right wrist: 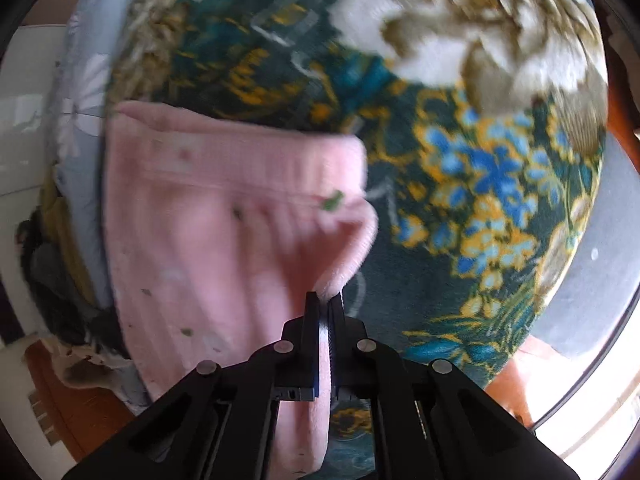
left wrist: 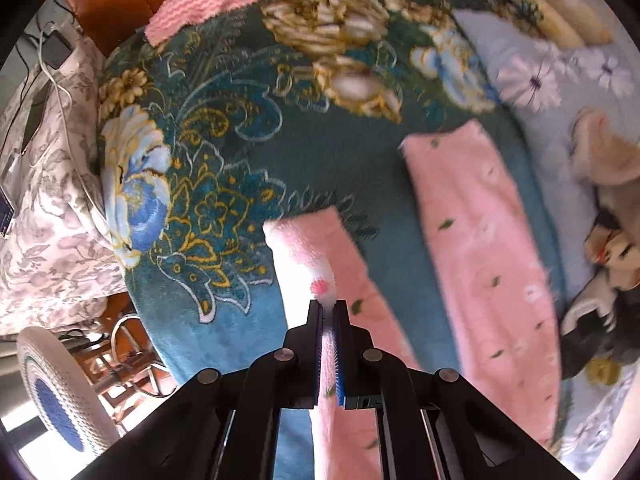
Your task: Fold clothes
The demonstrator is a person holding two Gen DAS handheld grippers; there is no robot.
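Observation:
Pink fleece pants [left wrist: 480, 248] with small leaf prints lie on a teal floral blanket [left wrist: 240, 140]. My left gripper [left wrist: 329, 307] is shut on the cuff end of one leg [left wrist: 308, 256], which shows its pale inner side and is lifted off the blanket. The other leg lies flat to the right. In the right wrist view my right gripper [right wrist: 329, 299] is shut on a corner of the ribbed waistband [right wrist: 248, 168], lifting it; the pants' body [right wrist: 200, 264] hangs to the left.
A pink knitted cloth [left wrist: 200, 4] lies at the blanket's far edge. A grey floral pillow with cables [left wrist: 44, 168] is left. A pale blue flowered sheet [left wrist: 560, 92] and a heap of clothes [left wrist: 608, 248] are right. A white fan [left wrist: 60, 396] stands low left.

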